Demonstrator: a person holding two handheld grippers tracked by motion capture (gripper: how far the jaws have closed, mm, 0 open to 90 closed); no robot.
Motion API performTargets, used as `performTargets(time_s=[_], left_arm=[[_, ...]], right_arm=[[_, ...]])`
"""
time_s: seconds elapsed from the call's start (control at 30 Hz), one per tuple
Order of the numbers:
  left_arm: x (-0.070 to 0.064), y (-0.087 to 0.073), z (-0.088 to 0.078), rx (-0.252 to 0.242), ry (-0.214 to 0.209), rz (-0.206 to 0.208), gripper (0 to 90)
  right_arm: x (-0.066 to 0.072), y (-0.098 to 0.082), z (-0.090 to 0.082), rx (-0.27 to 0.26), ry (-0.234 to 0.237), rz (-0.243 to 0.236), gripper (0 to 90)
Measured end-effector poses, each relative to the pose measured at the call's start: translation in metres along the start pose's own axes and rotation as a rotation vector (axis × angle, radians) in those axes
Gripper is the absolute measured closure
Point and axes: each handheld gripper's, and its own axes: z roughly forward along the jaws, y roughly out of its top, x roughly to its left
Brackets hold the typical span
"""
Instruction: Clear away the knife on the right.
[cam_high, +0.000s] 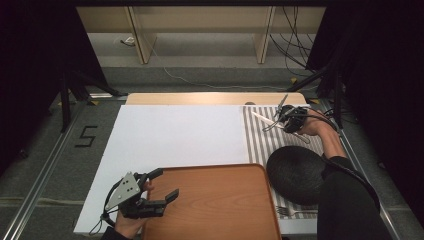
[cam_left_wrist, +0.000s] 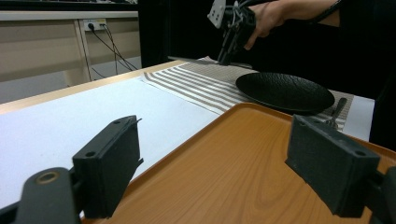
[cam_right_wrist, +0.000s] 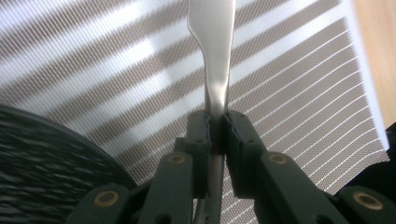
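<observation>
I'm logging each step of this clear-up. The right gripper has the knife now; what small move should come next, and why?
Probably carry the knife across toward the tray. The right gripper is shut on its handle above the striped mat, while the left gripper waits open over the bare tray, beside the plate.

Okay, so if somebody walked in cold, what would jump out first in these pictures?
Probably the right gripper, shut on a slim silver knife above the grey-and-white striped placemat at the table's far right. Next, the round black textured plate on that mat, and the left gripper held open over the bare orange-brown wooden tray.
</observation>
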Motion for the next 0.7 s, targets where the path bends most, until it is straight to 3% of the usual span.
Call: performTargets(time_s=[0.17,0.2,0.23,0.47,0.5,0.57,0.6,0.7], left_arm=[[0.000,0.000,0.001,0.005,0.001,0.003,17.2],[-0.001,0.000,0.001,0.004,0.001,0.004,17.2],[-0.001,0.000,0.001,0.004,0.001,0.004,17.2],[0.000,0.000,0.001,0.005,0.004,-0.001,17.2],[0.000,0.000,0.001,0.003,0.003,-0.001,17.2],[0.000,0.000,0.001,-0.001,0.001,-0.002,17.2],[0.000,0.000,0.001,-0.002,0.002,-0.002,17.2],[0.000,0.000,0.001,-0.001,0.004,-0.004,17.2]], right_arm=[[0.003,-0.002,-0.020,-0.105,0.058,0.074,80.8],[0.003,-0.002,-0.020,-0.105,0.058,0.074,80.8],[0.005,-0.003,-0.026,-0.142,0.081,0.098,80.8],[0.012,-0.007,-0.041,-0.249,0.157,0.137,80.9],[0.017,-0.007,-0.045,-0.273,0.187,0.148,80.8],[0.021,-0.007,-0.048,-0.279,0.202,0.146,80.8],[0.027,-0.006,-0.052,-0.315,0.233,0.156,80.9],[0.034,-0.006,-0.057,-0.358,0.265,0.163,80.9]])
